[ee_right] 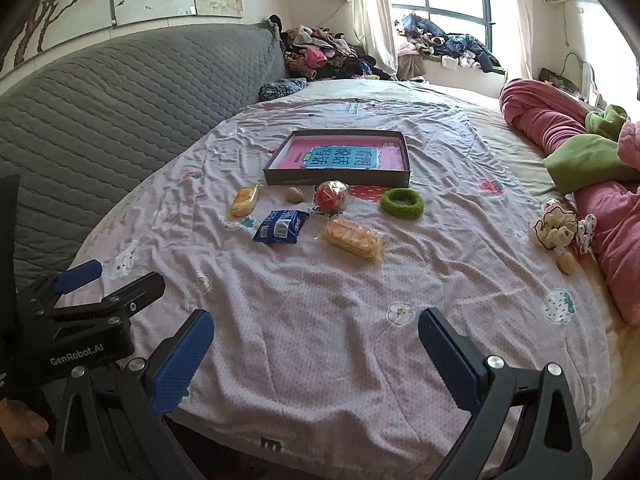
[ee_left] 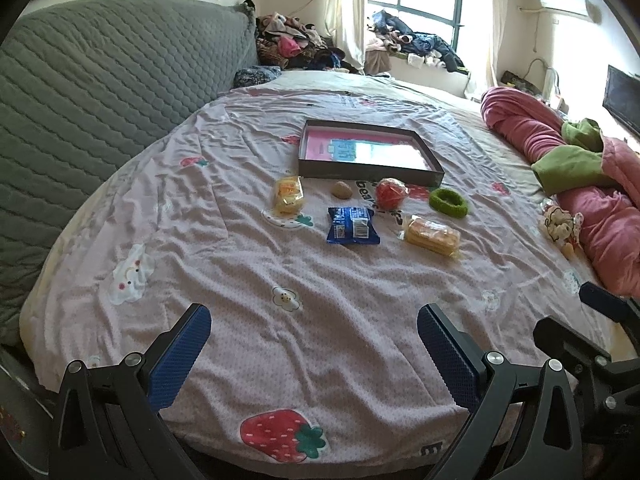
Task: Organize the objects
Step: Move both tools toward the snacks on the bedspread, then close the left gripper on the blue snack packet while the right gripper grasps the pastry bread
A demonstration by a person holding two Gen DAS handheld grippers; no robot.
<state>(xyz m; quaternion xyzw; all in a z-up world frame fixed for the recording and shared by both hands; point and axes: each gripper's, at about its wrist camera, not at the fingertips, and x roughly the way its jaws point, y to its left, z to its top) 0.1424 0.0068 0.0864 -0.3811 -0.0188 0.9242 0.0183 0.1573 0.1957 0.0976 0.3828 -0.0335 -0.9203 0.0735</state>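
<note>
On the pink bedsheet lies a shallow dark box with a pink and blue card inside. In front of it sit a yellow snack pack, a walnut, a red wrapped ball, a green fuzzy ring, a blue packet and a clear pack of orange cakes. My left gripper and right gripper both hover open and empty over the near edge of the bed, well short of the items.
A grey quilted headboard runs along the left. Rolled pink and green bedding lies on the right, with a small plush toy and another walnut beside it. Clothes are heaped by the window.
</note>
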